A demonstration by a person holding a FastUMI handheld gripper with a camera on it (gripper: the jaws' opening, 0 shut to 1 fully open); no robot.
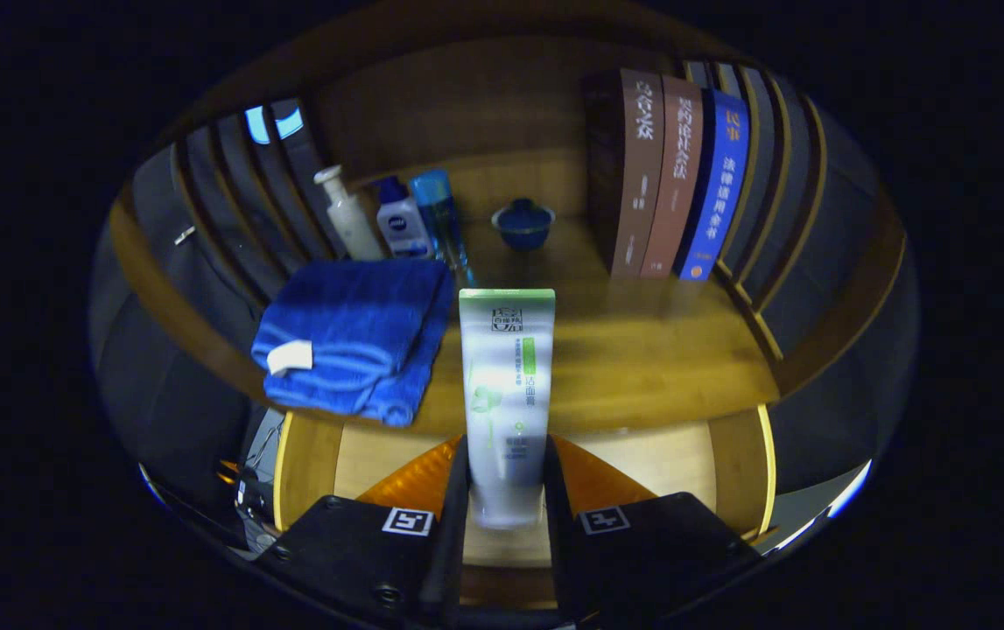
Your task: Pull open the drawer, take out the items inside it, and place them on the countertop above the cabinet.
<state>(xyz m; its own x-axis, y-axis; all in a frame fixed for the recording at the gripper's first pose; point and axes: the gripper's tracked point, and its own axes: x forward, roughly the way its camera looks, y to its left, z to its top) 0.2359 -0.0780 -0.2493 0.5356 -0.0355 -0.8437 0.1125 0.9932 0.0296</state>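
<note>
here the claw (pixel 506 490) is clamped on a white tube (pixel 506 385), both fingers pressing its lower end (cap end down), the tube standing up between them over the open drawer (pixel 733 464). beyond lies the worktop (pixel 642 359), a folded blue towel (pixel 353 337) just left of the tube.

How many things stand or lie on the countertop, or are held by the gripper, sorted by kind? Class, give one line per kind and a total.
Books: 3
Bottles: 3
Folded blue towel: 1
Small blue lidded bowl: 1
White-and-green tube, clamped between the gripper fingers: 1
Total: 9
</note>
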